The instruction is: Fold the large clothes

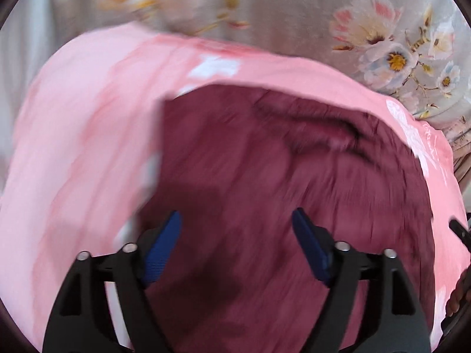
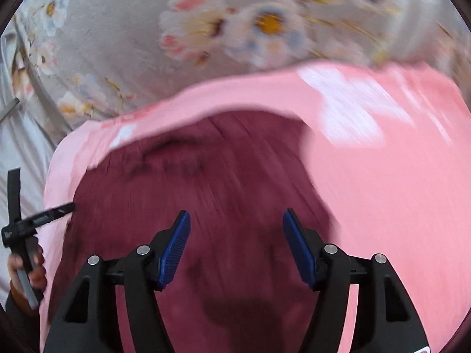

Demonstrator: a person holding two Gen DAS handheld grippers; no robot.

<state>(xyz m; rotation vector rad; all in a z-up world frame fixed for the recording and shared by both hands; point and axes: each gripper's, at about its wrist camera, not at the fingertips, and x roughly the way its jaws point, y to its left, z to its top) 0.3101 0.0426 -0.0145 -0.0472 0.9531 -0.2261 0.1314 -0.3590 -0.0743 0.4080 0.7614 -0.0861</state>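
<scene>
The maroon garment (image 1: 279,182) is lying folded on the pink cloth (image 1: 76,135). The left gripper (image 1: 235,223) and the right gripper (image 2: 235,220) are standing wide, holding nothing. Next grasp should probably take both layers near an edge.

black hand-held gripper (image 1: 235,220), seemingly blue pads (image 1: 163,247)

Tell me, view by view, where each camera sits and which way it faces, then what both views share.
Left wrist: sits on the left gripper, looking down along its open jaws at the maroon garment; the other hand shows at right.
Right wrist: sits on the right gripper, jaws open, facing the same maroon cloth; a hand holding the other gripper shows at left.
Shared: the maroon garment, the pink cloth around it and the floral bedsheet beyond.
</scene>
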